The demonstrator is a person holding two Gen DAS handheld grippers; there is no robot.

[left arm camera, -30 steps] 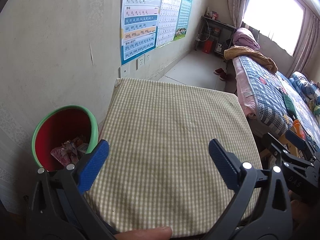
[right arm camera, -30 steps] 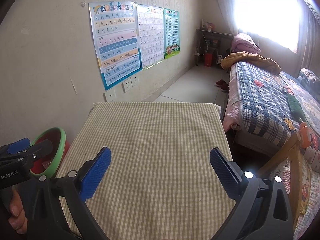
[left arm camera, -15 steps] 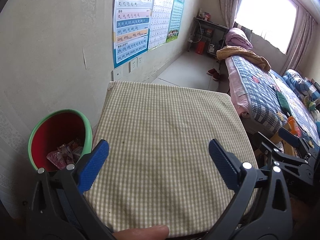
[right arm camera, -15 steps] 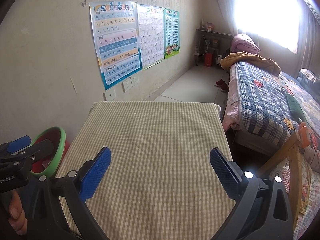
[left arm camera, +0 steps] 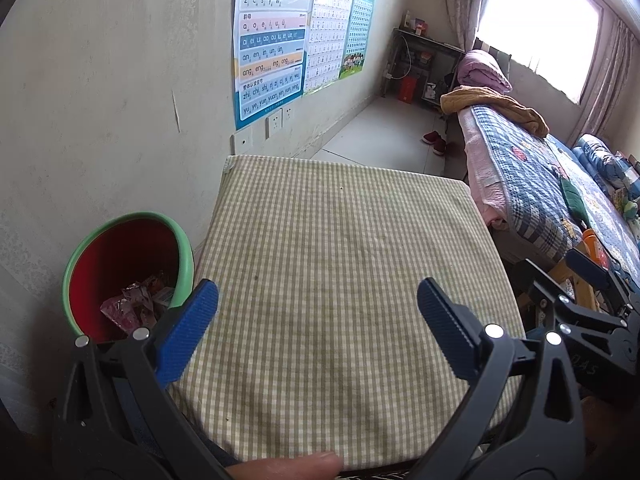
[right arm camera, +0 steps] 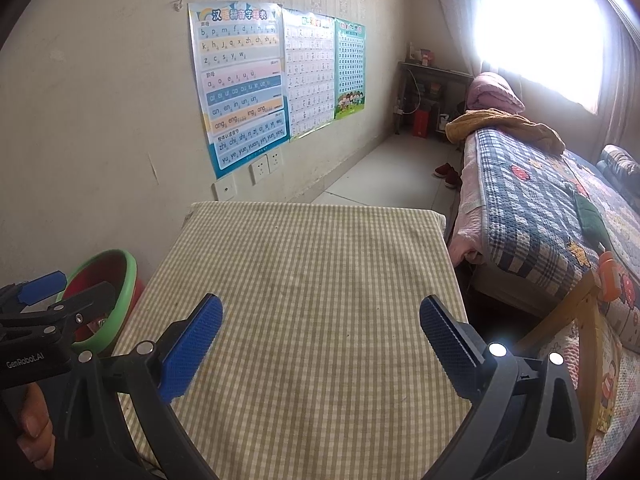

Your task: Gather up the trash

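A red bin with a green rim (left arm camera: 120,224) stands on the floor left of the checked-cloth table (left arm camera: 340,260). Crumpled wrappers (left arm camera: 132,304) lie at its bottom. My left gripper (left arm camera: 318,320) hovers open over the table's near half, its left finger close to the bin's rim, nothing between its blue pads. My right gripper (right arm camera: 320,328) is open too, empty, above the same cloth. The bin (right arm camera: 120,276) shows at the left of the right wrist view, partly behind the left gripper (right arm camera: 40,300). The right gripper (left arm camera: 592,292) appears at the right edge of the left wrist view.
A wall with alphabet posters (right arm camera: 240,92) and sockets (right arm camera: 266,164) runs along the left. A bed with a checked quilt (right arm camera: 540,200) stands right of the table, with a wooden frame (right arm camera: 576,312) near it. Red shoes (left arm camera: 434,142) lie on the floor beyond.
The left gripper has drifted slightly back and left, so the bin sits lower and more of the wall shows. The right gripper has hardly moved. Both stay open.
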